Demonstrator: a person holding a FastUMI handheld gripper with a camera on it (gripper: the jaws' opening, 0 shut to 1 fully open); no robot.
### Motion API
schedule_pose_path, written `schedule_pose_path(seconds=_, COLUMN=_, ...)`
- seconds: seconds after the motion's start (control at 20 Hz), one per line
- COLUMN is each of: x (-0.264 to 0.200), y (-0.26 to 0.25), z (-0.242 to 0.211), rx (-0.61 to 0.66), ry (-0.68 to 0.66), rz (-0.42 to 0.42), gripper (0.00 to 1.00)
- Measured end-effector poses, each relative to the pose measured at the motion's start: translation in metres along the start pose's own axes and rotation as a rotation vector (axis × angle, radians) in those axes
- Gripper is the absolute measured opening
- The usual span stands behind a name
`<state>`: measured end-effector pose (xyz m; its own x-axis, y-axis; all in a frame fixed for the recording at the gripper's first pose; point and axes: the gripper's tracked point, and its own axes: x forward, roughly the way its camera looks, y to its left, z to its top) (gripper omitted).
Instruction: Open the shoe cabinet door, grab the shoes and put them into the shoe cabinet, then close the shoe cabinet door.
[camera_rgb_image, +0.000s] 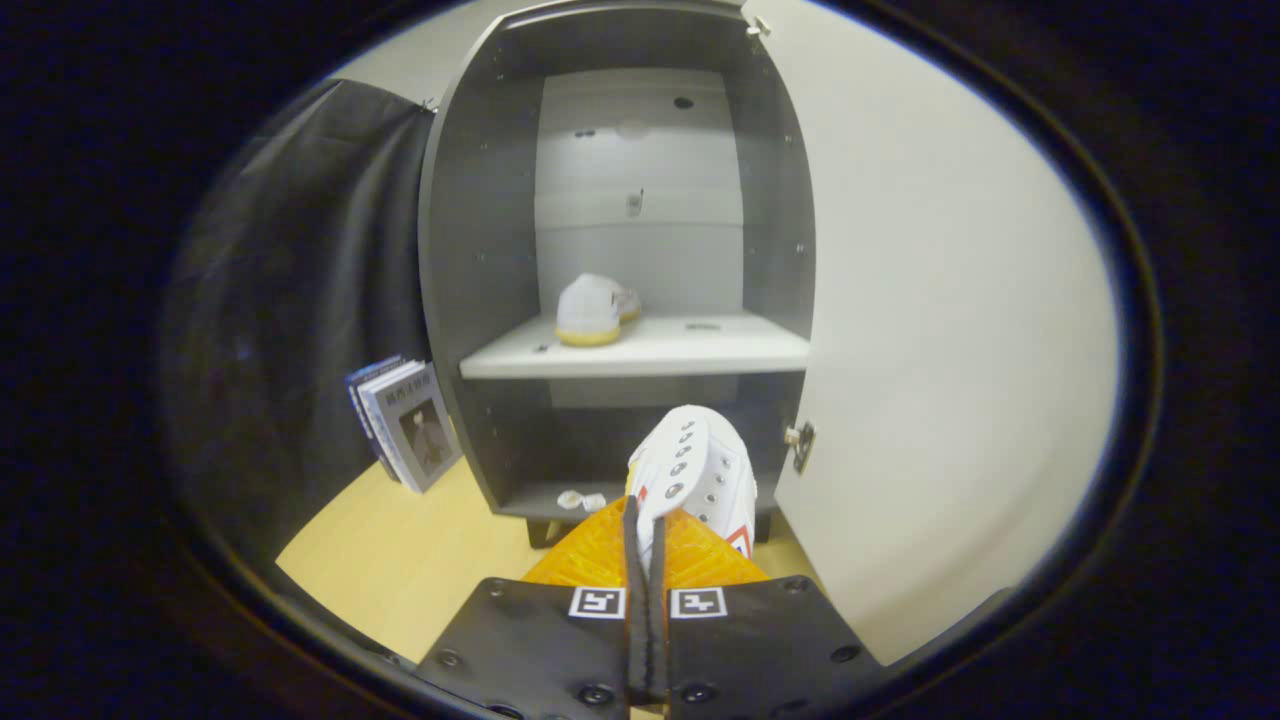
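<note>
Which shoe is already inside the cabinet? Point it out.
The white shoe with the yellow sole, resting on the cabinet's middle shelf. The other white shoe is pinched between the gripper fingers, outside.

books (405, 425) leaning upright, on wooden floor (400, 560)

- The gripper (648, 535) has its fingers closed nearly together, pinching the edge of a white shoe (700, 475) that sticks up just ahead of them.
- The held shoe shows its eyelets and hangs in front of the cabinet's (480, 250) lower compartment.
- The cabinet stands open, its door (940, 320) swung out to the right.
- On the shelf (640, 352) sits a second shoe (592, 308), towards its left side, heel facing out.
- A small white object (580, 499) lies on the cabinet's bottom board.
- Books (405, 425) lean upright on the floor (400, 560), just left of the cabinet.
</note>
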<state>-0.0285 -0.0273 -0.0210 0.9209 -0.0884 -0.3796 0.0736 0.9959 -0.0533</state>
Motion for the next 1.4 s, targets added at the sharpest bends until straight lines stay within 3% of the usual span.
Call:
schedule_pose_path(seconds=0.25, x=0.013, y=0.002, z=0.075, rx=-0.018, ry=-0.14, rz=-0.02, gripper=0.02)
schedule_pose_path(seconds=0.45, x=0.037, y=0.005, z=0.093, rx=0.011, ry=-0.178, rz=-0.028, gripper=0.02)
schedule_pose_path(seconds=1.05, x=0.13, y=-0.002, z=0.119, rx=0.018, ry=-0.146, rz=-0.059, gripper=0.03)
schedule_pose_path(seconds=1.4, x=0.174, y=0.007, z=0.135, rx=-0.014, ry=-0.061, rz=-0.069, gripper=0.04)
